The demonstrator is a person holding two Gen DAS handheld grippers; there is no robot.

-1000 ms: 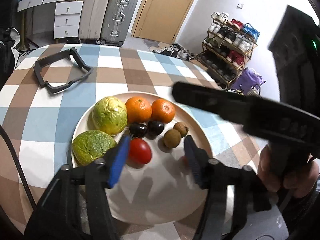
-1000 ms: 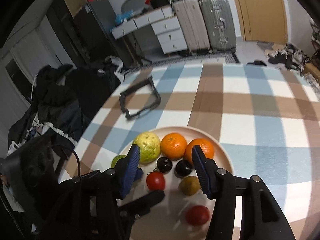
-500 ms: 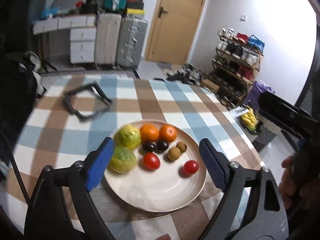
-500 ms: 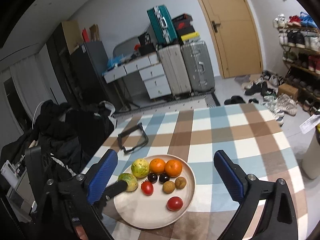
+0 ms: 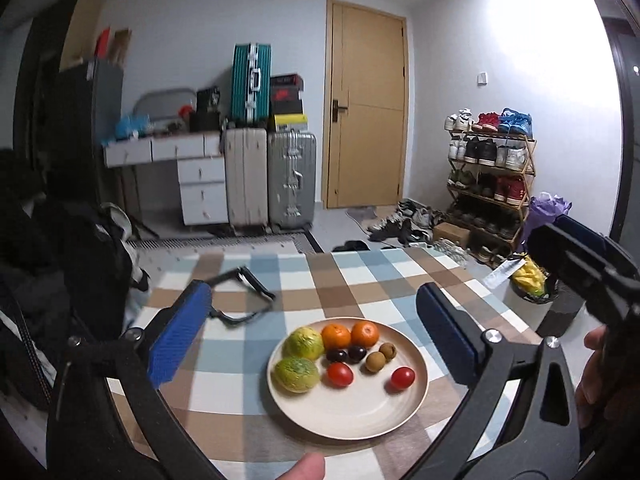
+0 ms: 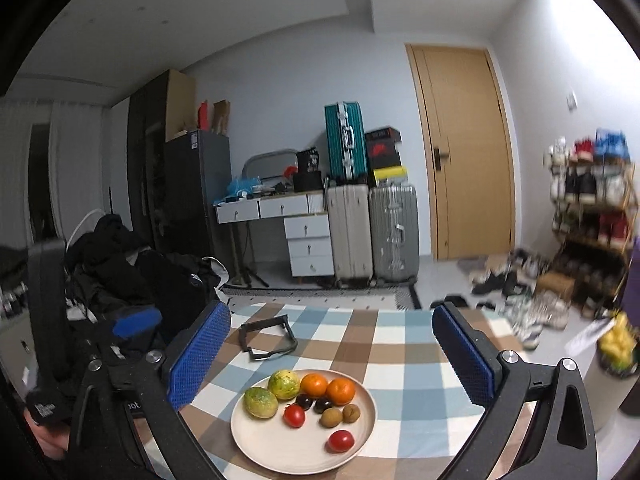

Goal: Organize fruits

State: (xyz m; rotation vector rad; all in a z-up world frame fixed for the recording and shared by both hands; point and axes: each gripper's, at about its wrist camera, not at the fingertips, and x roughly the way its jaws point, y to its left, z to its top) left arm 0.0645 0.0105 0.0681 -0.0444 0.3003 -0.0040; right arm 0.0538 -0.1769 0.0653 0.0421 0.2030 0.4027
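The shoe rack (image 6: 592, 216) at the right edge is blurred.

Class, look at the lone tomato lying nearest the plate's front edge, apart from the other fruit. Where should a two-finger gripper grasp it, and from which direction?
Grip the lone tomato across its widest middle, coming down from above. It is small, round and low on the plate, whose raised rim would probably block a sideways approach. Bare plate surrounds it, so the right gripper, now wide open, has room for both fingers.
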